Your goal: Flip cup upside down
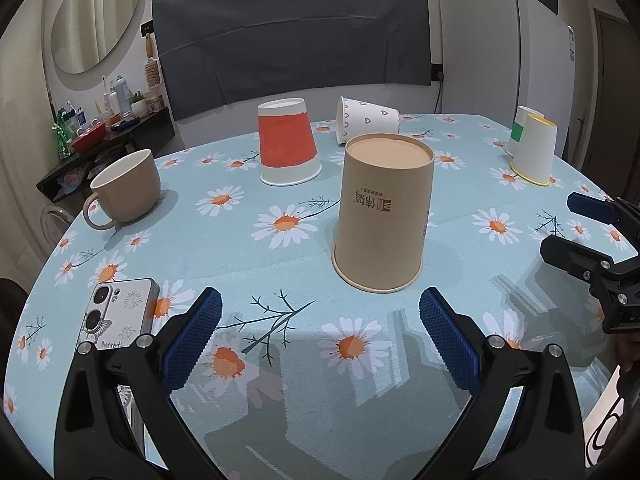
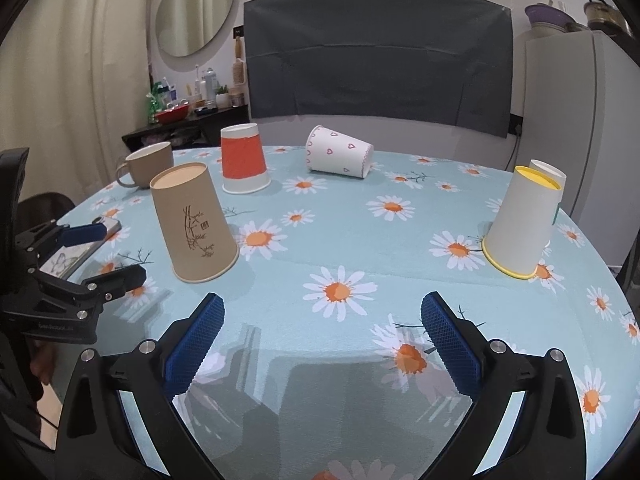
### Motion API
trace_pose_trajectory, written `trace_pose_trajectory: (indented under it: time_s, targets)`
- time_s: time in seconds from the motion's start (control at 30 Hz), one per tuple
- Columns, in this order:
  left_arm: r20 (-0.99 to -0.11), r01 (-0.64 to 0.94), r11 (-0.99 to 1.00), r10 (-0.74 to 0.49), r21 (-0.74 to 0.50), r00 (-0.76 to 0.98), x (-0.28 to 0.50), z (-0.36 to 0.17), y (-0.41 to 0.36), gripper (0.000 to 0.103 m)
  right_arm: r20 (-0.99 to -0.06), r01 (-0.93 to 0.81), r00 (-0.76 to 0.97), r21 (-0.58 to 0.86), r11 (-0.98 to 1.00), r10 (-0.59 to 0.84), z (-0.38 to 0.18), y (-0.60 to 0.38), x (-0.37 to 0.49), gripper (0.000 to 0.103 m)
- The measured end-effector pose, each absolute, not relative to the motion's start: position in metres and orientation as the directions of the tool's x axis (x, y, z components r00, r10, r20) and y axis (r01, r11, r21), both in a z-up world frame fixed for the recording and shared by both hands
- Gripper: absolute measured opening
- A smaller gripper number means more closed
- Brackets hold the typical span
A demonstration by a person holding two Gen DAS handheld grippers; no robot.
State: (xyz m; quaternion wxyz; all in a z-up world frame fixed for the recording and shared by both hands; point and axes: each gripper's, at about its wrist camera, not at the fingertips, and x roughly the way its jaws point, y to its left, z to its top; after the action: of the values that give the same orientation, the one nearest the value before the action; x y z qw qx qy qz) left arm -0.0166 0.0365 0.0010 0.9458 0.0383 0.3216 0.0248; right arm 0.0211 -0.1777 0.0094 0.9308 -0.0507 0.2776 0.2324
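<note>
A brown paper cup (image 1: 382,216) stands upside down on the daisy tablecloth, just beyond my open, empty left gripper (image 1: 320,320); it also shows in the right wrist view (image 2: 194,222) at the left. My right gripper (image 2: 322,324) is open and empty over bare cloth. A white cup with pink hearts (image 1: 366,119) (image 2: 339,157) lies on its side at the back. An orange cup (image 1: 287,147) (image 2: 243,163) and a yellow-rimmed white cup (image 1: 534,149) (image 2: 522,222) stand upside down. A beige mug (image 1: 126,186) (image 2: 148,164) stands upright at the left.
A phone (image 1: 118,312) lies on the table by my left gripper's left finger. Another white cup with green (image 1: 520,128) stands behind the yellow-rimmed one. The round table's edge (image 2: 600,248) curves off at the right. A fridge (image 1: 504,52) and a dark chair back (image 2: 376,56) stand behind.
</note>
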Motion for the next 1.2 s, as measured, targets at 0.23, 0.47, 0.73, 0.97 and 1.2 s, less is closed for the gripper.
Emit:
trace_pose_trajectory:
  time_s: [0.23,0.47,0.73,0.97,1.2]
  targets:
    - [-0.607,-0.028,0.996,0.074,0.084,0.791,-0.0173,0.0008,0.0373,0.097,-0.534,-0.448,0.754,0.010,0.894,0.383,0.0104,-0.1765,0.0189,0.095]
    - [-0.596,-0.015,0.996,0.061,0.083,0.801,-0.0215,0.0010,0.0371,0.097,-0.536,-0.431,0.760,0.005,0.902,0.366,0.0100,-0.1775,0.0193,0.095]
    - [-0.588,0.045,0.995,0.019,0.094,0.808,-0.0230,0.0015,0.0313,0.097,-0.544,-0.461,0.739,0.023,0.887,0.398,0.0093,-0.1764,0.0220,0.095]
    - [-0.585,0.043,0.995,0.021,0.095,0.811,-0.0233,0.0015,0.0315,0.097,-0.540,-0.454,0.744,0.023,0.891,0.394,0.0094,-0.1767,0.0204,0.095]
    - [-0.596,0.044,0.996,0.008,0.074,0.803,-0.0209,0.0003,0.0343,0.097,-0.541,-0.455,0.742,0.027,0.890,0.395,0.0092,-0.1773,0.0212,0.095]
